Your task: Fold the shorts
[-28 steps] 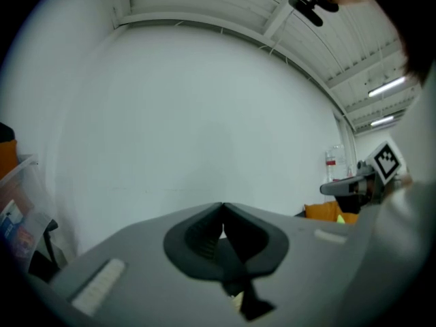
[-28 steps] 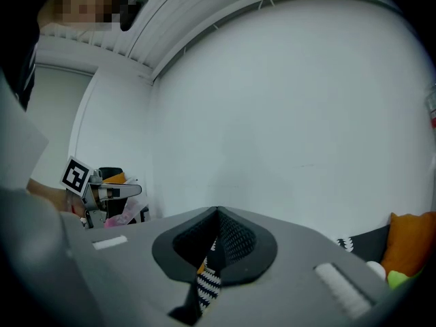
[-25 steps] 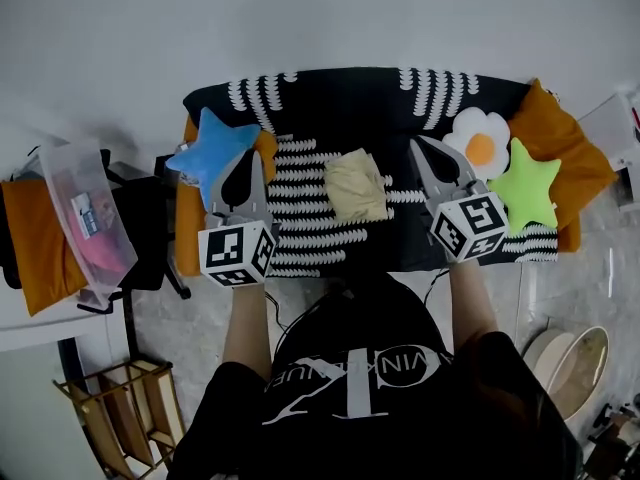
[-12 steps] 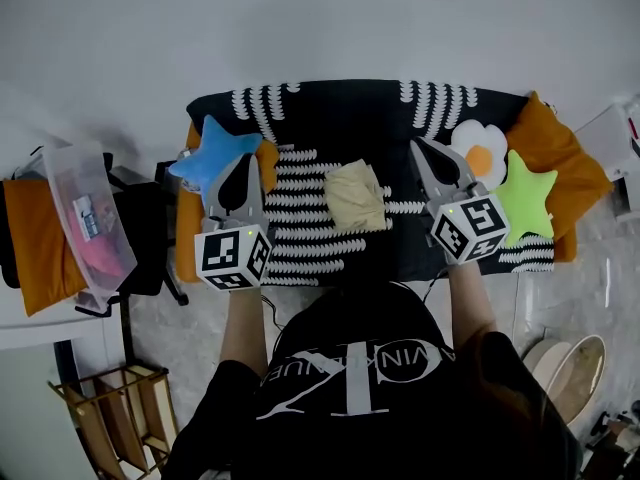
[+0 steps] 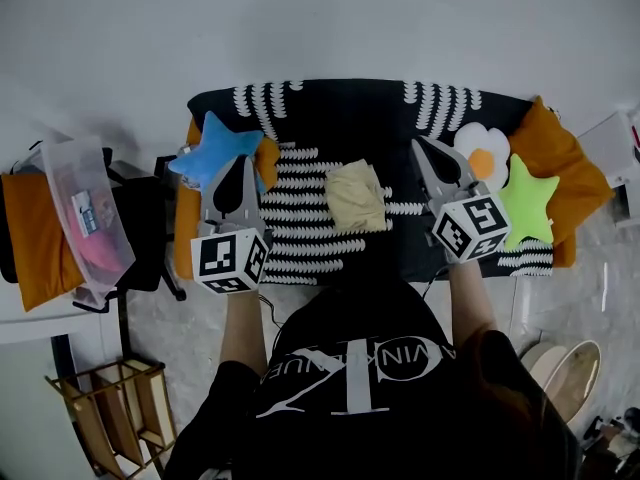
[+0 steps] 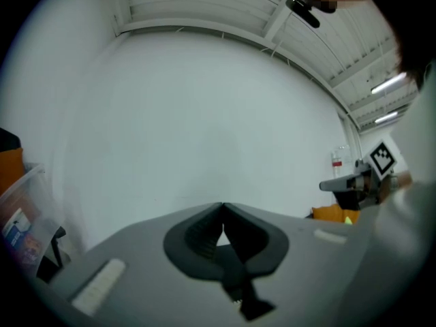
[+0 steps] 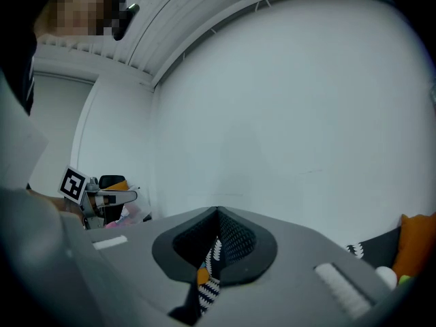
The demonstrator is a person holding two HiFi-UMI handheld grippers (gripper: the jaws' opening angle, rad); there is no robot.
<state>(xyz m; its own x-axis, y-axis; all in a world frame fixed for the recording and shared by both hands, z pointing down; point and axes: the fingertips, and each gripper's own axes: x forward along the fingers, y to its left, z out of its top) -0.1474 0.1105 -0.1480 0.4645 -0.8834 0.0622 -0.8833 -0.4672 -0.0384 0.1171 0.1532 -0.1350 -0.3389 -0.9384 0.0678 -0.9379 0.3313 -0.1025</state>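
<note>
On cloth (image 5: 360,118), shorts (image 5: 355,196) lie between left tool (image 5: 243,163) and right tool (image 5: 420,146).

White lettering arcs across the person's black shirt (image 5: 350,368), upside down, perhaps partly "VINK"; nothing else is legible.

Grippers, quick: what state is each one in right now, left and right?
Left gripper: closed, nothing between its jaws.
Right gripper: closed, holding nothing.
</note>
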